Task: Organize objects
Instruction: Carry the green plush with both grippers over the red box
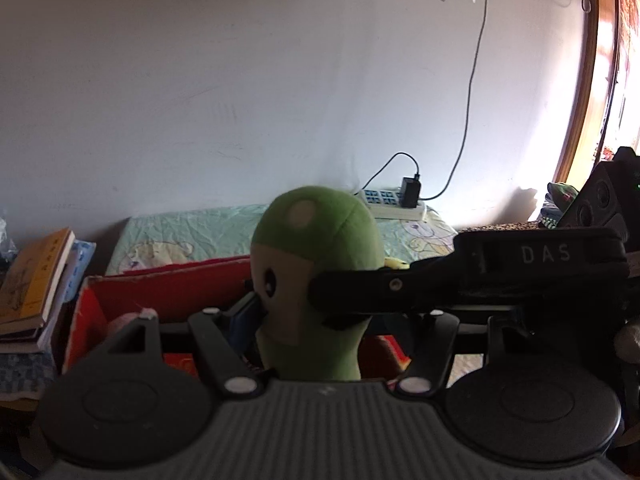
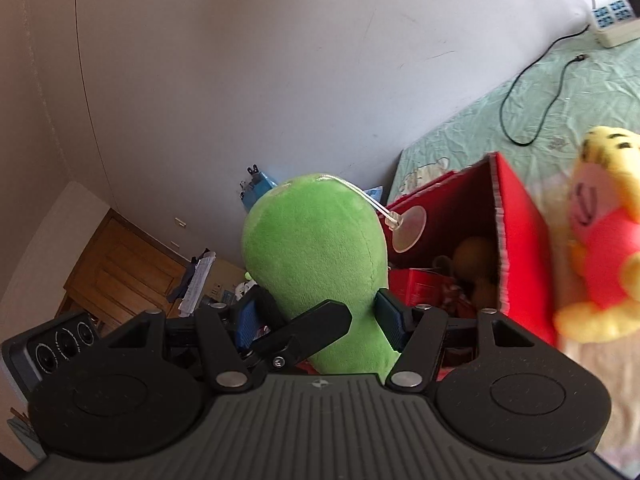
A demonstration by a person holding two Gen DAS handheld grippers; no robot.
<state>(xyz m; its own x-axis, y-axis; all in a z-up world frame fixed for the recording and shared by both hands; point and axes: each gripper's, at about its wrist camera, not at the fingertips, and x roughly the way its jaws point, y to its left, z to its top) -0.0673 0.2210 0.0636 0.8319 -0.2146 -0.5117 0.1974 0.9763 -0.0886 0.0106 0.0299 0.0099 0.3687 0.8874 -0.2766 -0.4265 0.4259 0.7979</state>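
Green plush toy (image 2: 316, 272) is held up in the air by both grippers at the same time, above and just in front of the open red box (image 2: 516, 240). The right gripper (image 2: 324, 320) is closed on the lower, narrow part of the toy: its blue pads (image 2: 390, 322) press into the fabric from both sides. The left gripper (image 1: 308, 320) also clamps the same toy low on its body, and in the left wrist view the toy (image 1: 316, 264) shows a beige face with one dark eye and a pale spot on the green head. One black finger of the right gripper crosses this view from the right and touches the side of the toy's head.

A thin cord with a clear suction cup (image 2: 408, 230) hangs from the top of the toy. Inside the red box some other soft things lie, but they are too dark to tell. A yellow plush bear in a pink shirt (image 2: 600, 240) sits on the bed (image 2: 560, 92) just beside the box. A white power strip (image 1: 394, 204) lies on the bed against the wall, and a stack of books (image 1: 32, 284) stands to the left of the box.
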